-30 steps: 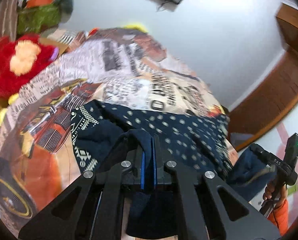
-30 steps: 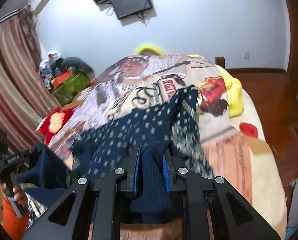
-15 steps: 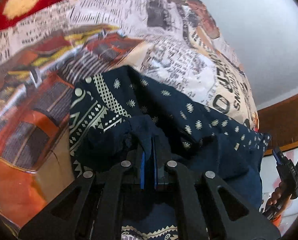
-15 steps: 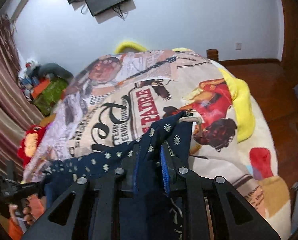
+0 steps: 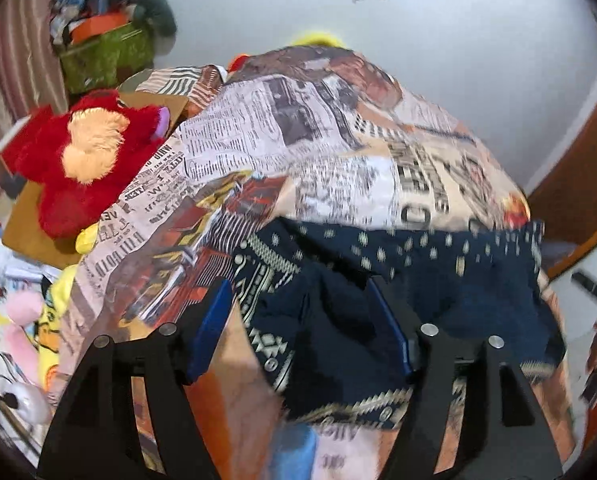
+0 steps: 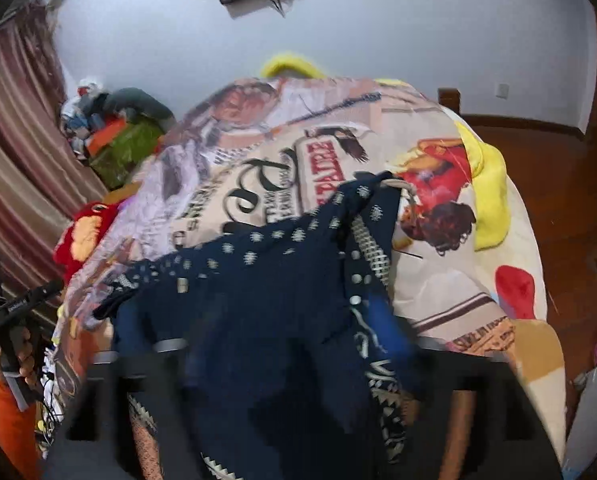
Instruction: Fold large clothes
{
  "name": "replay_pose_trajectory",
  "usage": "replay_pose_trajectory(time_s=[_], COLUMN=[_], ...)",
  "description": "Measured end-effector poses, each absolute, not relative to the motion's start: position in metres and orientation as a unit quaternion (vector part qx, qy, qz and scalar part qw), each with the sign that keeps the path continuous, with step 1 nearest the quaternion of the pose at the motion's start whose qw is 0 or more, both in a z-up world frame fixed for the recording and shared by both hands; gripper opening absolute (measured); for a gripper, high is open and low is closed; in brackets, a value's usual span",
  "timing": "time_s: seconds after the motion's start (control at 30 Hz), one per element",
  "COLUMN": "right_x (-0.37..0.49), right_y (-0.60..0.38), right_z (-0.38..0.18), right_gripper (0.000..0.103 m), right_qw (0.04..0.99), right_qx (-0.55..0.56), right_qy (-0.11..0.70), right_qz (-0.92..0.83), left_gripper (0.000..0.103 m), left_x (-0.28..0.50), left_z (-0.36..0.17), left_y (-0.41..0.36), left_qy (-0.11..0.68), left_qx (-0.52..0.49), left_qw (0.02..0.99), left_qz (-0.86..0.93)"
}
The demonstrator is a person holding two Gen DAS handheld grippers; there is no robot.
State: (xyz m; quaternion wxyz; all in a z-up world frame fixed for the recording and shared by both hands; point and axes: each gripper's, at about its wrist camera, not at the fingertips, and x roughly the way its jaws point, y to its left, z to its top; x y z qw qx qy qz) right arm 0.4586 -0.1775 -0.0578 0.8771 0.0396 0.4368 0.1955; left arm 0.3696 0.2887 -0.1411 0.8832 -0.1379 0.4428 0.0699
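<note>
Left wrist view: the left tool (image 5: 302,320) stands with its jaws spread wide, having just been opening. The navy patterned garment (image 5: 398,272) lies on the printed bedspread (image 5: 298,152) just ahead of the tool; a dark fold of it sits between the blue pads (image 5: 212,328) without being pinched. A red plush toy (image 5: 82,160) rests well off to the tool's left.

Right wrist view: the right tool (image 6: 266,344) is blurred, its jaws apart and just opened. The garment (image 6: 266,280) drapes over and between the fingers, loose. Far to its left, a hand (image 6: 14,356) grips the other tool's handle.
</note>
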Motion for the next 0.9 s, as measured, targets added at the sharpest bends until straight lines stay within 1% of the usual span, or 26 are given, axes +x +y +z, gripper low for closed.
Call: replay_pose_trajectory(time_s=[0.1,0.2,0.33,0.43,0.53,0.6,0.63,0.67,0.7,0.73,0.8,0.83,0.87,0.9], right_x=[0.449,0.452,0.466,0.482,0.498,0.508,0.512,0.516,0.518,0.521,0.520,0.518,0.516,0.513], right_y=[-0.170,-0.157,-0.147,-0.142,-0.138,-0.137,-0.137,-0.138,-0.138,-0.138,-0.137,-0.136,-0.135,-0.135], right_z=[-0.055,-0.064,-0.087,-0.105,-0.120,-0.127,-0.130,-0.133,-0.134,-0.138,-0.139,-0.139,-0.138,-0.137], right_gripper=[0.084,0.084,0.084,0.084,0.080,0.069,0.067,0.061,0.053,0.051,0.039,0.037,0.032,0.025], right_qw=[0.880,0.878,0.863,0.854,0.853,0.853,0.852,0.851,0.850,0.847,0.847,0.849,0.851,0.853], right_qx=[0.016,-0.028,-0.046,-0.050,-0.051,-0.045,-0.039,-0.033,-0.027,-0.014,-0.008,-0.010,-0.013,-0.016], right_qy=[0.426,0.439,0.467,0.485,0.491,0.492,0.494,0.496,0.498,0.500,0.499,0.496,0.491,0.488], right_qz=[0.207,0.192,0.187,0.181,0.169,0.168,0.169,0.170,0.172,0.178,0.181,0.185,0.185,0.185], left_gripper=[0.070,0.070,0.070,0.070,0.070,0.070,0.070,0.070,0.070,0.070,0.070,0.070,0.062,0.046], left_x=[0.367,0.373,0.387,0.404,0.418,0.426,0.429,0.432,0.434,0.437,0.443,0.446,0.450,0.452], left_z=[-0.158,-0.187,-0.217,-0.228,-0.227,-0.225,-0.224,-0.222,-0.221,-0.220,-0.219,-0.219,-0.220,-0.221], left_y=[0.277,0.265,0.251,0.244,0.241,0.236,0.233,0.229,0.225,0.223,0.218,0.214,0.211,0.207], left_qy=[0.466,0.500,0.528,0.526,0.512,0.500,0.492,0.482,0.473,0.466,0.455,0.451,0.450,0.451], left_qx=[-0.102,-0.080,-0.053,-0.044,-0.050,-0.037,-0.028,-0.015,-0.004,0.001,0.005,0.009,0.012,0.018], left_qw=[0.877,0.861,0.847,0.849,0.857,0.865,0.870,0.876,0.881,0.885,0.891,0.892,0.893,0.892], left_qz=[0.061,0.040,0.026,0.027,0.014,0.007,0.004,0.001,0.000,-0.001,-0.009,-0.011,-0.013,-0.014])
